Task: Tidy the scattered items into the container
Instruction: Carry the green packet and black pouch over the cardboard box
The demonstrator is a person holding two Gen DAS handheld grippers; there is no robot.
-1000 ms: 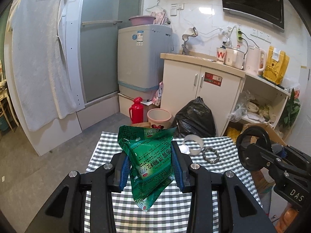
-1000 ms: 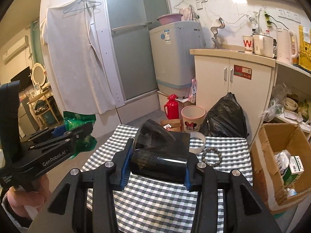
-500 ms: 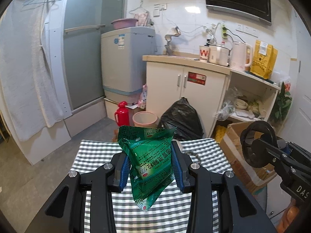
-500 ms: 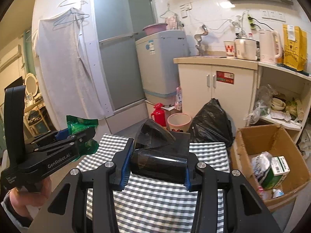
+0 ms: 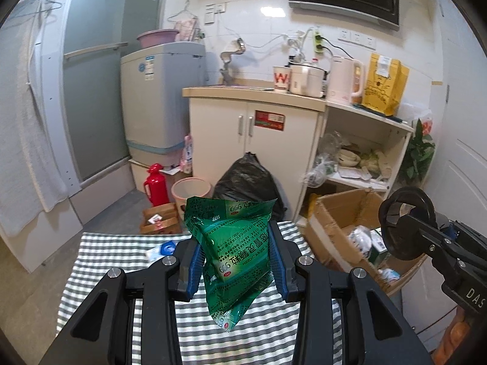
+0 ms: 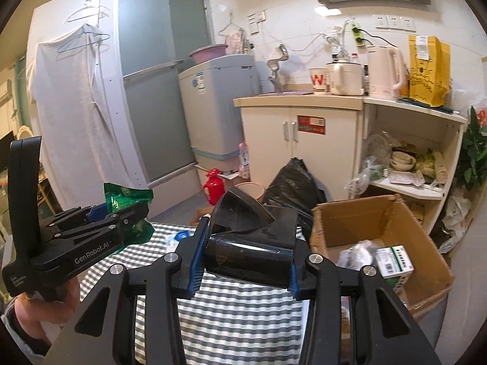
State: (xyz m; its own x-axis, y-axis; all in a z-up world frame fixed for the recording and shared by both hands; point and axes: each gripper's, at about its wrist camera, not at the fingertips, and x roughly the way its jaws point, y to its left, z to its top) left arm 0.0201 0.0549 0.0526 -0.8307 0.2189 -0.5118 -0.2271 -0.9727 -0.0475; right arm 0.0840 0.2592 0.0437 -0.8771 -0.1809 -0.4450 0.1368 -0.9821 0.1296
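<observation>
My left gripper (image 5: 236, 263) is shut on a green medicine sachet pack (image 5: 234, 252), held up above the green-and-white checked tablecloth (image 5: 121, 261). From the right wrist view the same pack (image 6: 127, 202) shows at the left, in the left gripper (image 6: 143, 213) a hand carries. My right gripper (image 6: 245, 258) is shut on a glossy black plastic case (image 6: 249, 243), also held over the cloth (image 6: 237, 307). An open cardboard box (image 6: 383, 231) stands on the floor right of the table, holding a green-and-white carton (image 6: 394, 261) and wrappers. The same box (image 5: 344, 222) appears in the left wrist view.
A small blue-and-white item (image 5: 162, 249) lies on the cloth at the far left. Beyond the table are a black rubbish bag (image 5: 248, 184), a pink bin (image 5: 190, 190), a red flask (image 5: 155, 184), a white cabinet (image 5: 252, 137) and a washing machine (image 5: 161, 103).
Both grippers have swung to the right with their loads still gripped. The cardboard box has come further into both views; the tape ring and bead bracelet have dropped out of sight.
</observation>
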